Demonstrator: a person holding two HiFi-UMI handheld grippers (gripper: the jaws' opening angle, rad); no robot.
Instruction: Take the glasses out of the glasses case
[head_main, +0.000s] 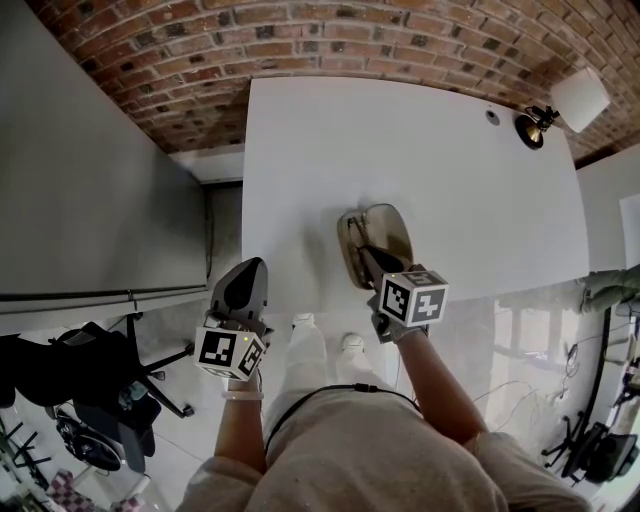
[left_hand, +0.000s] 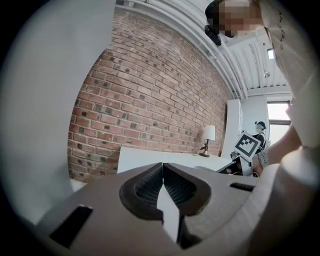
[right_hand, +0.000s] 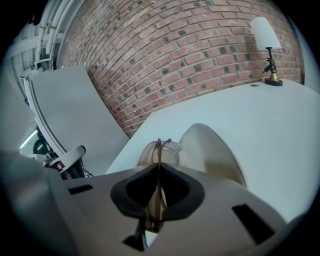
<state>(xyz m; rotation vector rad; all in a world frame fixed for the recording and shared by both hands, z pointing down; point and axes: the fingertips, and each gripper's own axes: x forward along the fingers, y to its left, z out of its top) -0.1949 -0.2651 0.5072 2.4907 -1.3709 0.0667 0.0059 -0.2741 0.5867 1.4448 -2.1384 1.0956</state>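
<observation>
Your right gripper (right_hand: 158, 170) has its jaws pinched on the thin rim of the glasses (right_hand: 159, 147), which lie in the open glasses case (right_hand: 220, 160) on the desk (right_hand: 260, 120), a hold suited to lifting them out, while your left gripper (left_hand: 162, 170) hangs off the desk with jaws closed on nothing.

Open beige oval glasses case (right_hand: 212, 150), thin brown glasses (right_hand: 158, 150) upright on edge inside

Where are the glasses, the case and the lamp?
glasses (right_hand: 159, 149): right gripper view, on the folded frame, seen edge-on.
case (right_hand: 212, 152): right gripper view, on the inside of the open lid.
lamp (right_hand: 265, 31): right gripper view, on the white shade.
</observation>
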